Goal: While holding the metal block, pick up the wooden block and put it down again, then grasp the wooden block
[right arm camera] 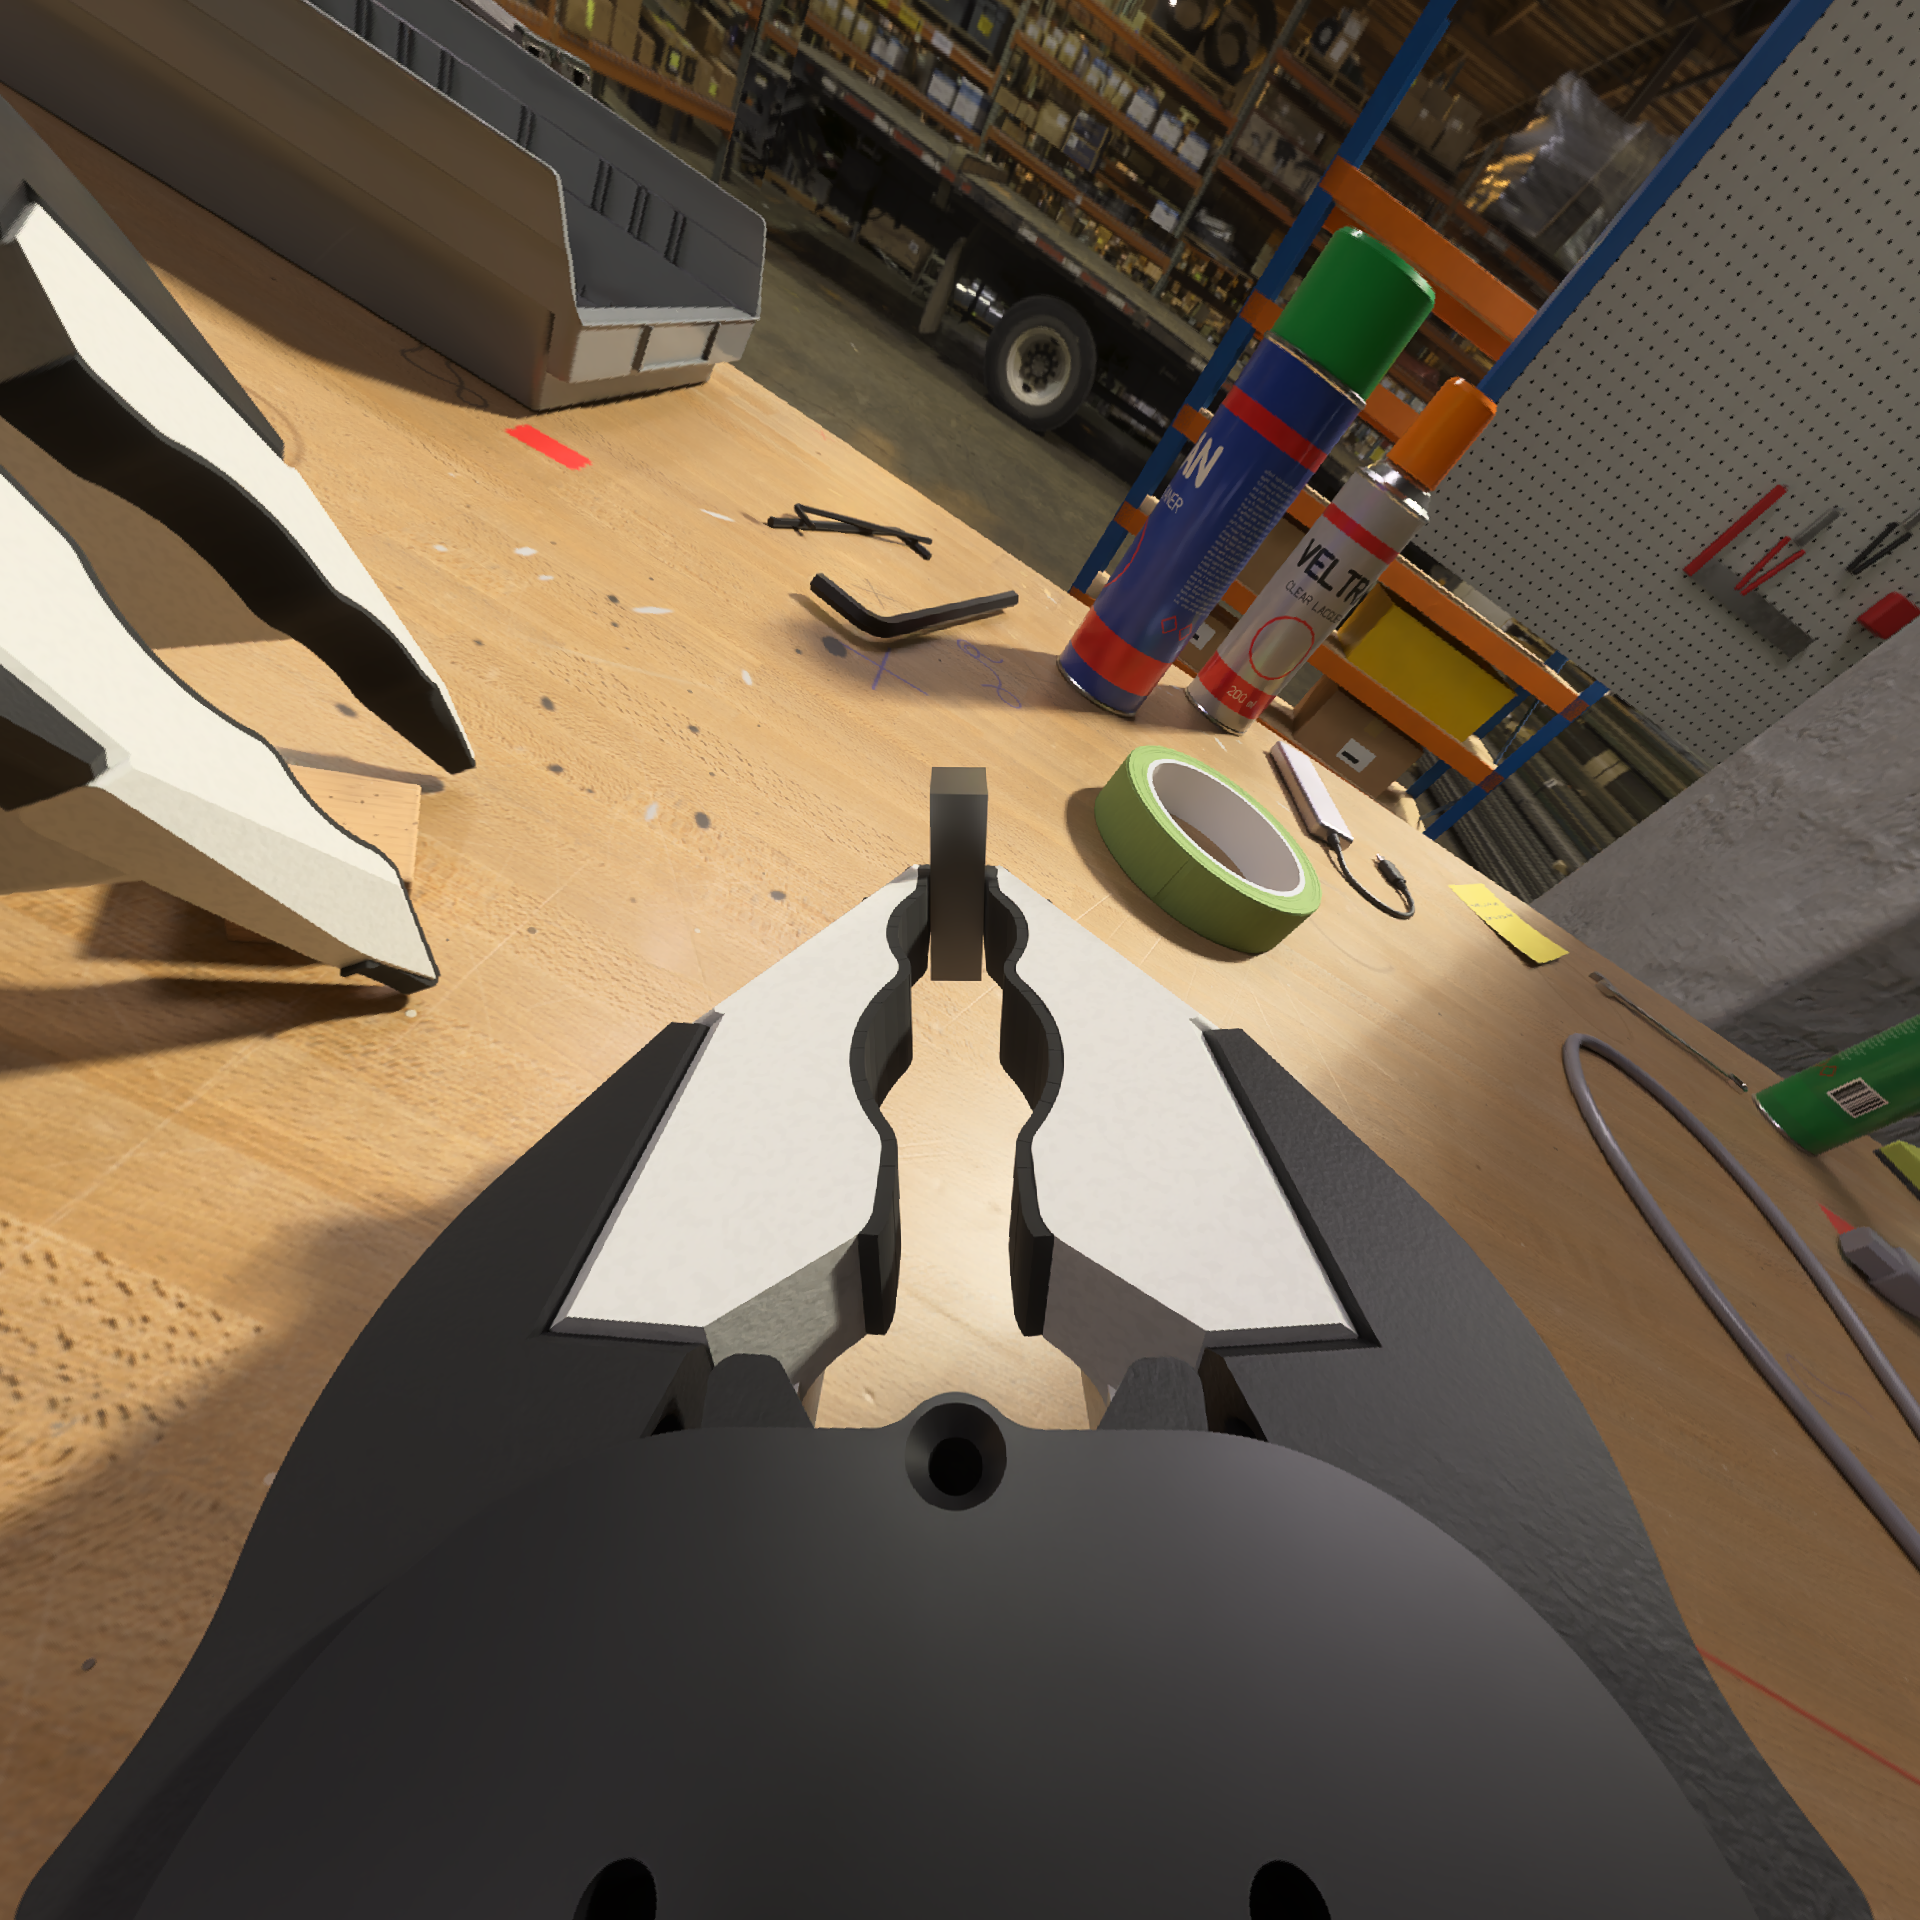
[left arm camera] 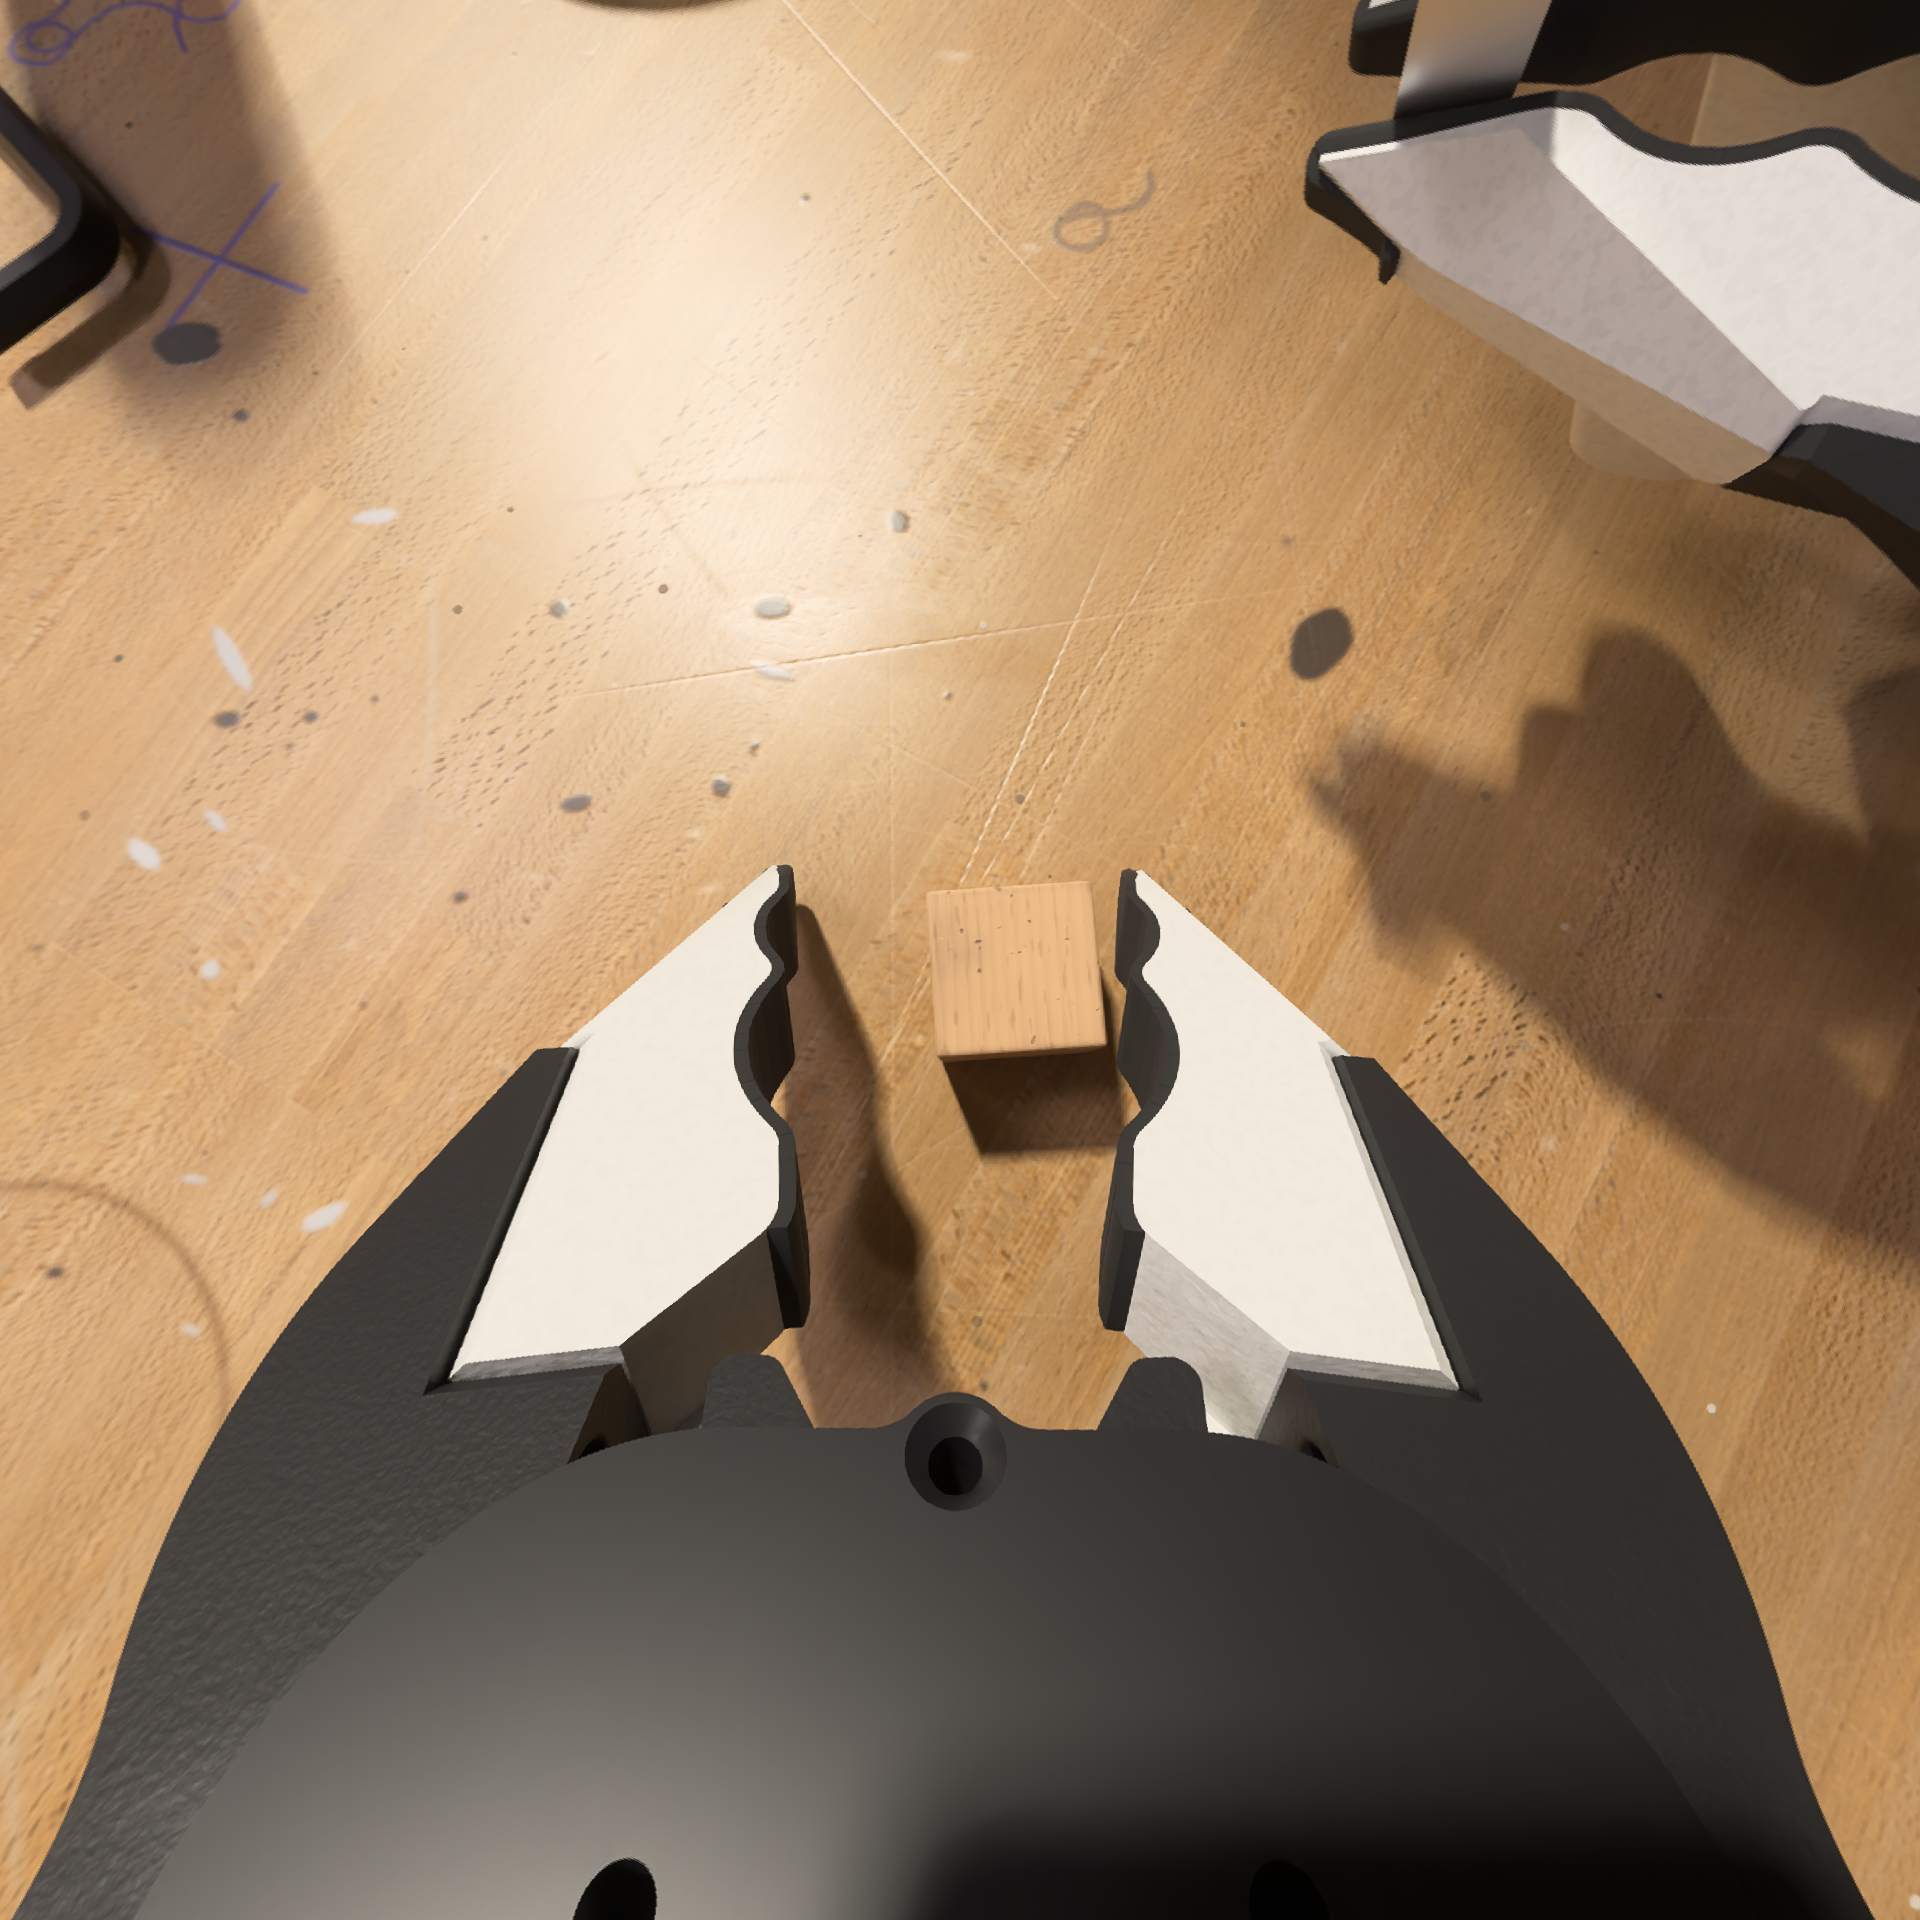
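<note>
Hovering: left gripper hangs over the wood block, fingers spread, one on each side of it, none touching as far as the left wrist view shows.
Wood block: a small pale cube lying flat on the bench, low centre in the left wrist view, nearer the right-hand finger than the other; in the right wrist view only a corner shows at mid left, behind the left gripper.
Handling: probably light, stiff and not fragile; flat grained faces should give the pads good friction.
Hold: take the two opposite side faces, centred between the fingers, low enough that the pads cover the middle of each face; being off-centre, it may slide sideways as the fingers close.
Metal block: a thin dark slab pinched upright at the tips of the right gripper, clear of the bench; probably heavy and smooth, so it may slip if the grip eases.
Right gripper from the left: seen upper right, apart from the wood block.
Around: tape roll, two spray cans, a bent black key and a grey bin, all well apart.
In the way: nothing lies between the left fingers and the block; the two grippers sit near each other, so a lift needs care.
</note>
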Controlling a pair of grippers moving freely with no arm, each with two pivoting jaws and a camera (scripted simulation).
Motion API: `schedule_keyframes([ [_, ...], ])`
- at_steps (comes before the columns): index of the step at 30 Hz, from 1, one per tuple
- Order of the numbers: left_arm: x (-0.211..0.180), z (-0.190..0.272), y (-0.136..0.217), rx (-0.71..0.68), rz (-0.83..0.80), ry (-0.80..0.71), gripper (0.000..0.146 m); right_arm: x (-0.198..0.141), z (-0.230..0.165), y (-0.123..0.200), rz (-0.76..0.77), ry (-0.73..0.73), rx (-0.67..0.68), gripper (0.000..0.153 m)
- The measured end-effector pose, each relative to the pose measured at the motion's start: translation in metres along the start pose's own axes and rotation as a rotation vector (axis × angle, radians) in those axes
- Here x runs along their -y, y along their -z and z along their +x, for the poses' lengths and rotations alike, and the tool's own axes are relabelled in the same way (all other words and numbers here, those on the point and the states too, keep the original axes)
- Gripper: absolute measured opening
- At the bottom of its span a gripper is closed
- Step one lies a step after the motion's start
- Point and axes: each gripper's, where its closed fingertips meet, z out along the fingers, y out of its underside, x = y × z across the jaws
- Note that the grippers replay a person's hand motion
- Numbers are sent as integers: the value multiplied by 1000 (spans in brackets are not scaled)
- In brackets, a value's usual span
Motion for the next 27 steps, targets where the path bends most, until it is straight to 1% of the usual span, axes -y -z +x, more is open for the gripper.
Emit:
schedule_keyframes([
  [5,1,5,-2,-25,10,-50,60,0,0,0,1,2,-1,9],
  [7,2,6,-2,-28,22,-96,60,0,0,0,3,2,0,9],
  [12,6,12,-2,-90,55,-226,59,0,0,0,3,3,-1,9],
  [15,7,10,1,-76,77,-271,60,1,0,1,4,4,-2,9],
  [17,6,12,5,-76,83,-274,63,1,0,1,5,5,-2,9],
  [18,4,12,7,-76,76,-268,65,1,0,1,4,5,-2,9],
  [20,1,4,9,-13,49,-210,62,1,0,1,5,5,-3,9],
  [21,-1,1,11,20,31,-157,59,1,0,1,5,6,-3,9],
  [24,-4,1,16,41,16,11,49,1,0,0,5,6,-3,9],
  [27,-8,7,16,43,-4,71,40,1,0,0,5,7,-3,9],
])
